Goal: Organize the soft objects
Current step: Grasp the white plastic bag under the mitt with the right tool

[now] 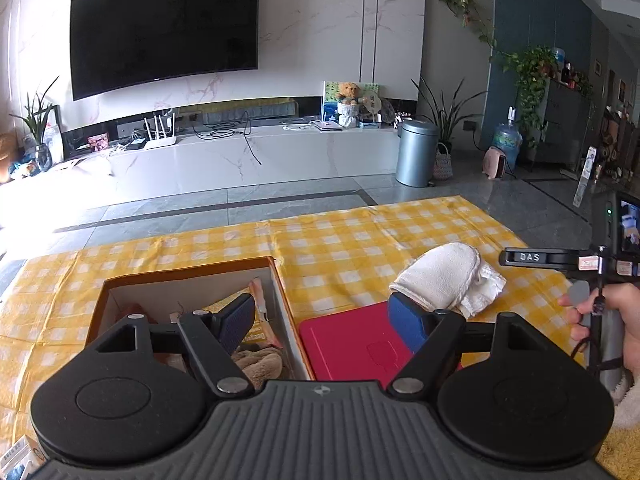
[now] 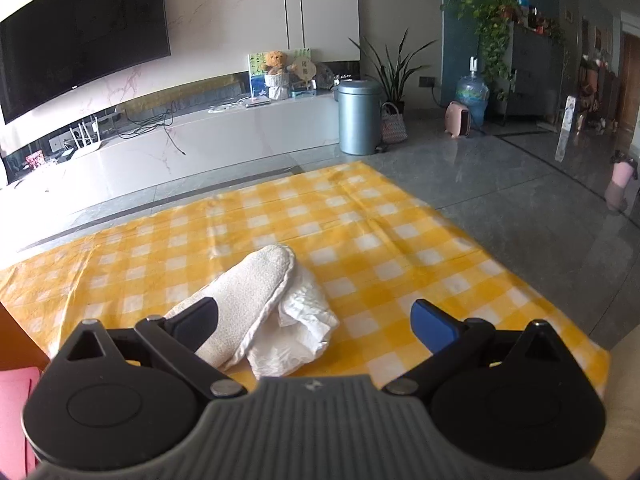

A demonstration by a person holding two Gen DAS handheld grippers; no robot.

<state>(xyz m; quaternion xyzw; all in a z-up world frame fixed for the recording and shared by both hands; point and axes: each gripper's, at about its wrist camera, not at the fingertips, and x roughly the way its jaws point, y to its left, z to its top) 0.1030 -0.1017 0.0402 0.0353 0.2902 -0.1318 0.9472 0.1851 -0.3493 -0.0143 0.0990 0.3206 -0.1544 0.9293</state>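
Cloths lie together on the yellow checked blanket [image 2: 360, 240]: a white towelling mitt [image 2: 248, 300] on top of a crumpled thin white cloth [image 2: 304, 332]. The right tool [image 2: 316, 324] is wide open and empty, with the cloths at 11 o'clock between its fingers, likely ready to grab. The left tool [image 1: 324, 320] is wide open and empty too, above the open orange cardboard box [image 1: 280, 280], where soft things already sit.

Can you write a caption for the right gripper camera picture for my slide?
Open right gripper hovers over a white mitt and crumpled white cloth on the yellow checked cloth.
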